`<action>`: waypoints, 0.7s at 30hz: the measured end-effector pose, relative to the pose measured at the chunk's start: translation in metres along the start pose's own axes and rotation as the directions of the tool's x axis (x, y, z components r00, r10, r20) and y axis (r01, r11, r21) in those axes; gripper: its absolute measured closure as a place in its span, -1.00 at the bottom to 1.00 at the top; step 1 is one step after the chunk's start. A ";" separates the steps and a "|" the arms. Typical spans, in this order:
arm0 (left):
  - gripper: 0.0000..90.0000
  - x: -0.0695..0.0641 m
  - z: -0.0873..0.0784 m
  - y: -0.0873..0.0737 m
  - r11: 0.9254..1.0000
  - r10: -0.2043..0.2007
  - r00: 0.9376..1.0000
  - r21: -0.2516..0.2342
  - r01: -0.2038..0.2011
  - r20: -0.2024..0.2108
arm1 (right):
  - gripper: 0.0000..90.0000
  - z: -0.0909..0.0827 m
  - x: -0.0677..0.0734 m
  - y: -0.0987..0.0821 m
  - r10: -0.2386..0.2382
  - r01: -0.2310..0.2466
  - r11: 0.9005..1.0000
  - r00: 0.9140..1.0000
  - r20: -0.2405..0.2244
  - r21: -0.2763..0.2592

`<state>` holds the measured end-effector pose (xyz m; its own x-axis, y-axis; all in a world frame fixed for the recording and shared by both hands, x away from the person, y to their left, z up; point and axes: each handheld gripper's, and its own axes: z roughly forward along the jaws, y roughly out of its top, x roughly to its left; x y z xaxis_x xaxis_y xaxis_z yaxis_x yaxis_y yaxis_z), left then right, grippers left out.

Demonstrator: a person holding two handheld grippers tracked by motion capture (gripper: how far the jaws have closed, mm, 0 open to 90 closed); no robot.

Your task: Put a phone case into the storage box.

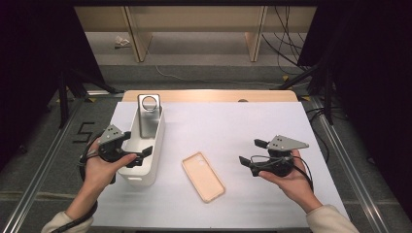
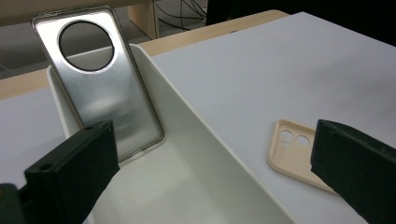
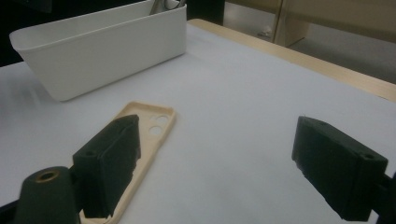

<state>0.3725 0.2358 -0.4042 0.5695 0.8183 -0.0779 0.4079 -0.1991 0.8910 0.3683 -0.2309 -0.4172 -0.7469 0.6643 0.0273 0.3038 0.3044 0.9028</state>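
Note:
A silver phone case (image 1: 148, 115) (image 2: 100, 88) with a round camera hole leans upright against the far end of a white bin (image 1: 154, 145) (image 2: 196, 154) (image 3: 102, 51). A beige phone case (image 1: 203, 176) (image 2: 292, 154) (image 3: 149, 135) lies flat on the white table cover, open side up, to the right of the bin. My left gripper (image 1: 141, 150) (image 2: 215, 182) hovers over the bin's near end, open, nothing between its jaws. My right gripper (image 1: 251, 152) (image 3: 224, 163) is open to the right of the beige case, empty, jaws pointing left toward it.
The white cover (image 1: 233, 131) lies on a wooden table whose edge (image 1: 209, 95) shows at the back. Black tripod legs (image 1: 311, 73) and cables stand on the floor beyond and at both sides. Bare cover stretches between the beige case and my right gripper.

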 end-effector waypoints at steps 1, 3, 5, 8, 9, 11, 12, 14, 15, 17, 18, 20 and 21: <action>-0.99 -0.002 -0.001 0.000 1.000 0.002 1.000 -0.005 -0.002 -0.001 | -0.64 0.000 0.000 0.000 -0.002 0.002 1.000 1.000 0.000 0.000; -0.99 -0.004 -0.003 -0.001 1.000 0.007 1.000 -0.008 -0.007 -0.002 | -0.64 0.000 0.000 0.001 -0.001 0.001 1.000 1.000 -0.001 -0.003; -0.98 -0.006 -0.004 -0.003 1.000 0.011 1.000 -0.007 -0.011 0.002 | -0.64 0.000 -0.001 0.001 0.000 0.000 1.000 1.000 -0.002 -0.003; -0.98 -0.007 -0.004 -0.005 1.000 0.013 1.000 0.001 -0.013 0.006 | -0.64 0.001 -0.001 0.001 0.006 -0.006 1.000 1.000 -0.003 -0.002; -0.98 -0.008 -0.003 -0.006 1.000 0.013 1.000 0.002 -0.013 0.009 | -0.64 0.002 -0.001 0.001 0.005 -0.005 1.000 1.000 -0.004 -0.003; -0.98 -0.009 -0.001 -0.006 1.000 0.018 1.000 0.008 -0.018 0.013 | -0.64 0.002 0.000 0.001 0.005 -0.005 1.000 1.000 -0.005 -0.003; -0.98 -0.010 0.000 -0.006 1.000 0.019 1.000 0.008 -0.019 0.013 | -0.64 0.001 0.000 0.001 0.005 -0.005 1.000 1.000 -0.005 -0.002; -0.98 -0.011 0.001 -0.006 1.000 0.022 1.000 0.011 -0.022 0.015 | -0.64 0.001 0.000 0.001 0.004 -0.004 1.000 1.000 -0.005 -0.003; -0.98 -0.011 0.001 -0.006 1.000 0.023 1.000 0.012 -0.023 0.017 | -0.64 0.001 -0.001 0.001 0.006 -0.006 1.000 1.000 -0.004 -0.005; -0.98 -0.010 0.001 -0.007 1.000 0.023 1.000 0.013 -0.023 0.016 | -0.64 0.001 -0.001 0.001 0.007 -0.007 1.000 1.000 -0.003 -0.008; -0.98 -0.010 0.001 -0.007 1.000 0.022 1.000 0.014 -0.022 0.013 | -0.64 0.001 -0.001 0.001 0.008 -0.008 1.000 1.000 -0.003 -0.007; -0.98 -0.009 0.000 -0.007 1.000 0.019 1.000 0.010 -0.019 0.010 | -0.64 0.001 -0.001 0.000 0.008 -0.008 1.000 1.000 -0.005 -0.003; -0.99 -0.009 0.000 -0.007 1.000 0.018 1.000 0.007 -0.018 0.011 | -0.64 0.001 0.000 0.001 0.007 -0.007 1.000 1.000 -0.006 -0.002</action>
<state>0.3645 0.2298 -0.4092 0.5846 0.8086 -0.0668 0.4027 -0.2177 0.8891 0.3694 -0.2301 -0.4171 -0.7483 0.6624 0.0359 0.3077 0.2986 0.9034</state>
